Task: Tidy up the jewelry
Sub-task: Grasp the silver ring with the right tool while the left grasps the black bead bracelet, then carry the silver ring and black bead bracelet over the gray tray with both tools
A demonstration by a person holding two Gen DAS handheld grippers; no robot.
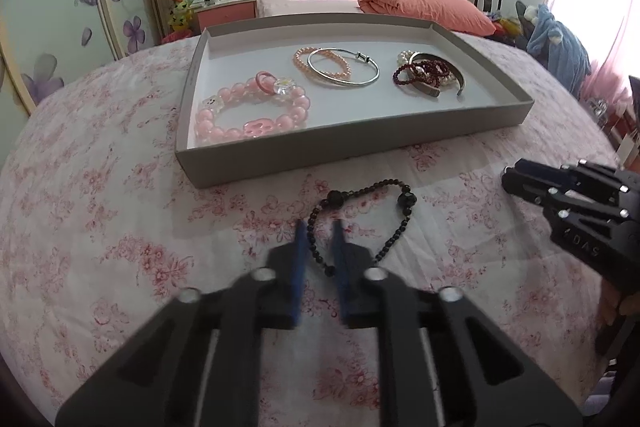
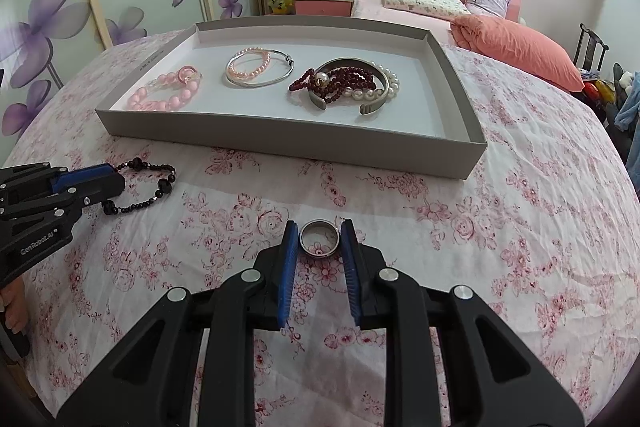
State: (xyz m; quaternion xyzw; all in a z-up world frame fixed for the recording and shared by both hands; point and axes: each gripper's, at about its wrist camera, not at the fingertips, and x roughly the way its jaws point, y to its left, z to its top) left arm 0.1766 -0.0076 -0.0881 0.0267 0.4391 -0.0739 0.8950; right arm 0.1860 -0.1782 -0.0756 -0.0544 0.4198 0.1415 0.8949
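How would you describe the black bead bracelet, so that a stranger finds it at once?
Start at the grey tray on the flowered bedcover. On the cloth just in front of it, outside it, lies the black bead bracelet, at the tips of the left tool. It is the only black jewelry; its neighbour, the silver ring, is plain metal.

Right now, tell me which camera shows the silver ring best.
The right wrist view: the silver ring lies on the floral cloth, centred between the right gripper pads, which press its sides. The left wrist view shows that gripper only from the side, and no ring.
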